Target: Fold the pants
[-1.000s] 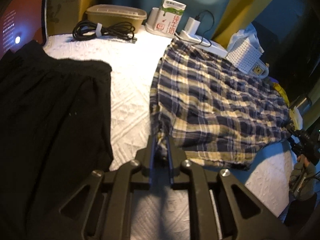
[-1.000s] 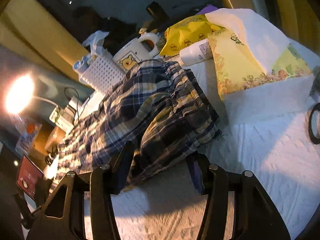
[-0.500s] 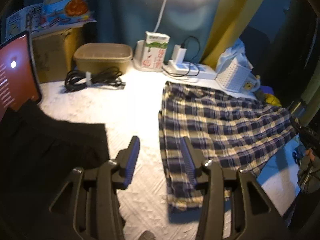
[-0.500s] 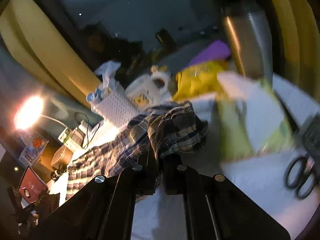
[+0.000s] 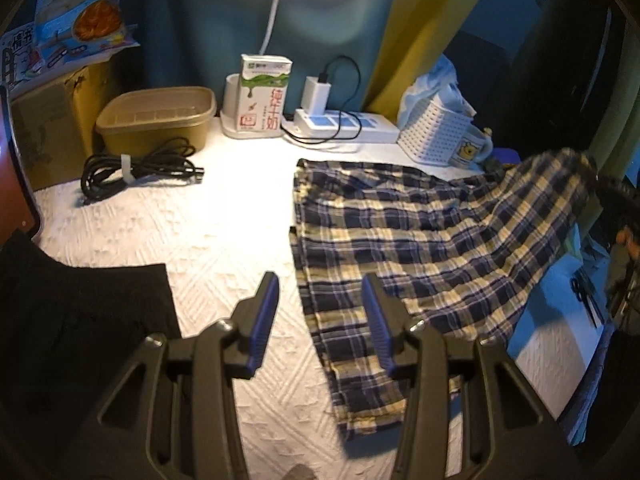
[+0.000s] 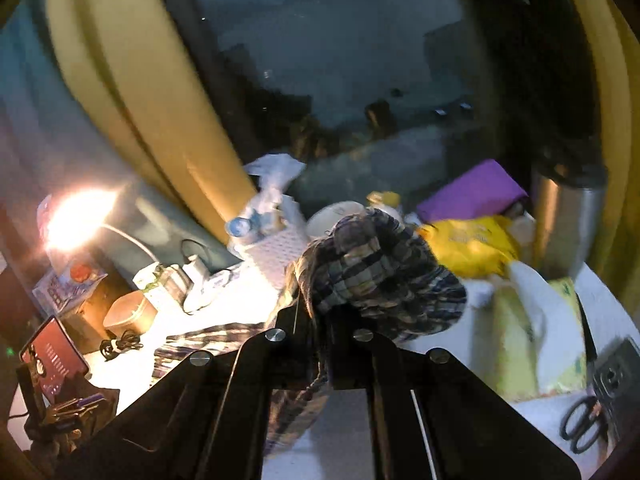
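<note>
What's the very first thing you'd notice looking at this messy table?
The plaid pants sprawl across the white tabletop, one end lifted at the right by the right tool, shut on the bunched cloth. The left tool hangs open in front, gripping nothing, and a bright lamp glows at the back.

Your table (image 5: 224,240) wears a white textured cover. The milk carton (image 5: 264,94) stands at the back; left of it lie the tan tub (image 5: 156,118) and coiled cable (image 5: 136,168), right the power strip (image 5: 344,124), in front the plaid pants (image 5: 420,240).
</note>
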`<state>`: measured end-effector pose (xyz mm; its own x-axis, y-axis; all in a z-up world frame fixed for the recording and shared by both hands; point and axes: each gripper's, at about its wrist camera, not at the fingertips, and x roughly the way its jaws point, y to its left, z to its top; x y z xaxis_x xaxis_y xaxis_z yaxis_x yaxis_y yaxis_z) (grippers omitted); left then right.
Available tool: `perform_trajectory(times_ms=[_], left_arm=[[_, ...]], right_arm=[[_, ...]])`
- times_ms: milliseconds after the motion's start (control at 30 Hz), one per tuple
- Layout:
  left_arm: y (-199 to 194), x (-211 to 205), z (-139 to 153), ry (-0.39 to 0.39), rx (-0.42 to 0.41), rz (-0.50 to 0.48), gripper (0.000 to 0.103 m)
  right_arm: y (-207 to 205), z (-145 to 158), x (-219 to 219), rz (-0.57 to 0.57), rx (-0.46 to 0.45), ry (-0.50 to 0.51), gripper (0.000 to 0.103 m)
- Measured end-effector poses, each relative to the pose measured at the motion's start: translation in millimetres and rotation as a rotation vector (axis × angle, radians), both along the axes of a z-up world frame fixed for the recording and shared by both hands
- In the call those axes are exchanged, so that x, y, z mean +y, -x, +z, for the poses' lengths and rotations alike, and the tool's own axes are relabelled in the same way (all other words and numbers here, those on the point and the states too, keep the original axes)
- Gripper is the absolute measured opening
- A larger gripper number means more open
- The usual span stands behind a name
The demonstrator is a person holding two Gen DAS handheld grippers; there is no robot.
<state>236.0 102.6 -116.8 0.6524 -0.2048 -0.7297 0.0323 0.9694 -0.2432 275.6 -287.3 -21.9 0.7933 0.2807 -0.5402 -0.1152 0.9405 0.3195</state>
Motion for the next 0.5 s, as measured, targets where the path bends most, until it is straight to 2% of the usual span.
perform_trajectory(times_ms=[133, 300, 433, 500], left_arm=[[2, 12, -2, 0.011, 0.000, 0.006, 0.044], [3, 29, -5, 0.034, -0.001, 0.027, 0.044], [4, 41, -8, 0.042, 0.007, 0.043, 0.044], [5, 46, -9, 0.042, 0.008, 0.050, 0.044]], right_arm=[[-6, 12, 47, 0.095, -0.029, 0.039, 0.006], [-11, 12, 117, 0.243, -0.035, 0.077, 0.006], [-12, -10, 186, 0.400, 0.009, 0.113, 0.006], [-10, -31, 221, 0.476, 0.046, 0.143, 0.006]])
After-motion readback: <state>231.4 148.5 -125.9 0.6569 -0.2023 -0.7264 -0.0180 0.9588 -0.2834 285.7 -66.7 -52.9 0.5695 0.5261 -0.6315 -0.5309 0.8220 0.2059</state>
